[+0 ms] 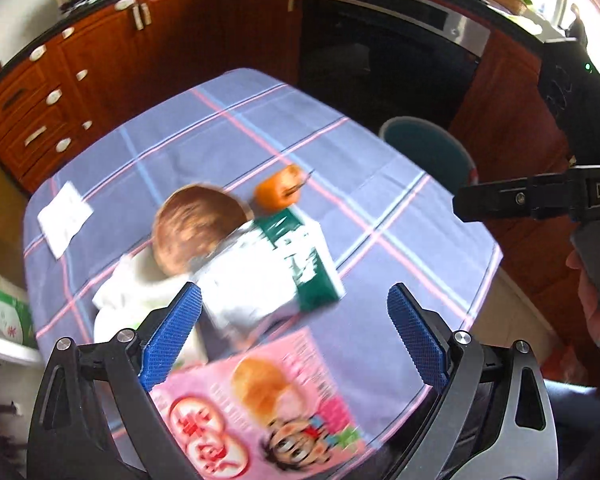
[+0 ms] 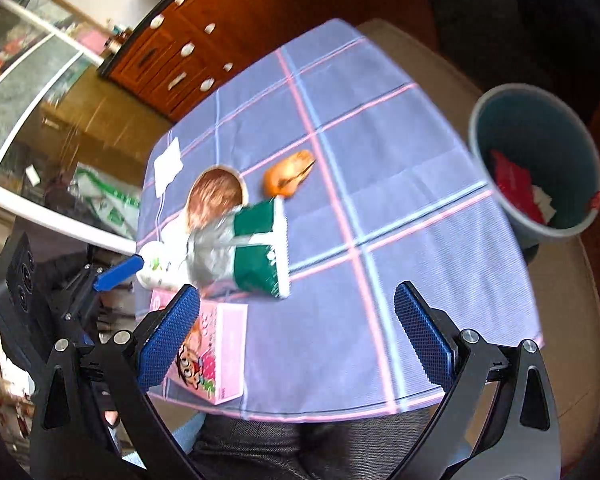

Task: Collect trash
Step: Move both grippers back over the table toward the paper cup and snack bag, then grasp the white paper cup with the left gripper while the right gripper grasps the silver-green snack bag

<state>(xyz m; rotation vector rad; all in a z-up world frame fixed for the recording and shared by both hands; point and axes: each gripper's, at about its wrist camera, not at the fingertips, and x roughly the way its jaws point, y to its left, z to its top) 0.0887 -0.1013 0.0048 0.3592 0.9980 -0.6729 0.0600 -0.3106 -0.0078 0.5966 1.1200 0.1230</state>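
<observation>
On the blue checked tablecloth (image 1: 260, 128) lie a green and silver snack bag (image 1: 276, 268), a pink snack box (image 1: 268, 404), a brown bowl (image 1: 198, 232), an orange fruit (image 1: 282, 190), a white cup (image 2: 158, 266) and a white paper slip (image 1: 64, 216). My left gripper (image 1: 296, 320) is open above the bag and box. My right gripper (image 2: 298, 328) is open and empty over the table's near edge; the bag (image 2: 252, 252), the box (image 2: 216, 356) and the fruit (image 2: 288, 178) lie ahead of it. A teal bin (image 2: 540, 160) holding red trash stands right of the table.
The bin also shows in the left wrist view (image 1: 428, 152) beyond the table's right edge. Wooden kitchen cabinets (image 1: 100, 68) and a dark oven (image 1: 380, 60) stand behind. A glass door (image 2: 32, 92) is at the left. The right hand-held gripper's body (image 1: 540, 196) shows at the right.
</observation>
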